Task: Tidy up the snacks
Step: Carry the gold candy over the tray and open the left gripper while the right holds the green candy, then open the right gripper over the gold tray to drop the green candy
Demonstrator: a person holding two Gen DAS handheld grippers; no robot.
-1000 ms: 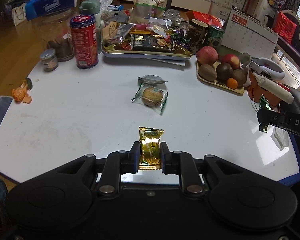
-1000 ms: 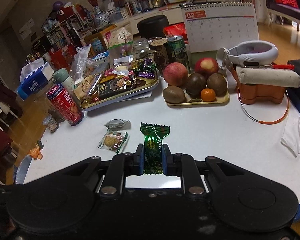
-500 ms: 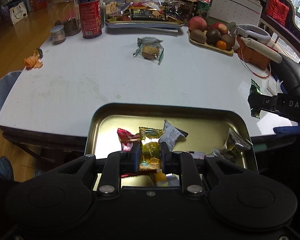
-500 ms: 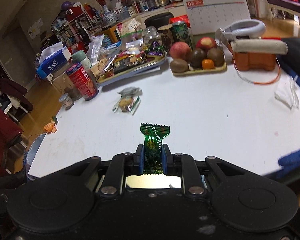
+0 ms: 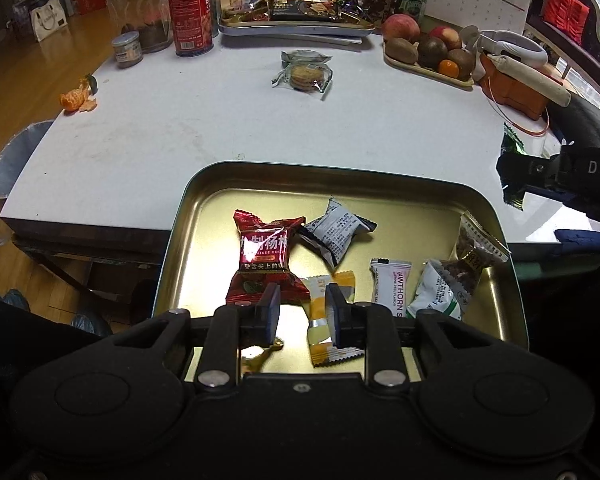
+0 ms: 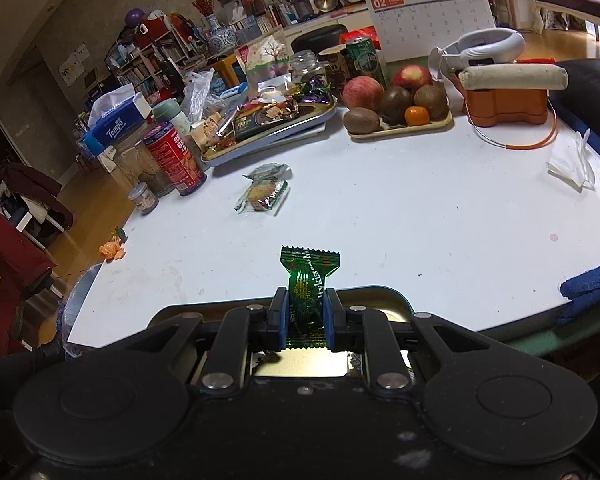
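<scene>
Fingers of the left gripper (image 5: pixel 302 312) are opening over the gold tray (image 5: pixel 204 200), and the gold-wrapped candy (image 5: pixel 256 354) they clamped a moment ago now lies on the tray floor below them, beside the yellow snack (image 5: pixel 327 330). One snack is delivered. Right gripper (image 6: pixel 307 312) is clamped on the green candy (image 6: pixel 307 280) above the tray's far rim, likely next to drop.

A white snack packet (image 5: pixel 390 288) in the tin read "HAWTHORN". The blue tissue box (image 6: pixel 114 126) said "Tempo". The desk calendar (image 6: pixel 428 26) showed "02" on its red tab. The right gripper (image 5: pixel 512 180) carried the letters "DAS" on its side.
</scene>
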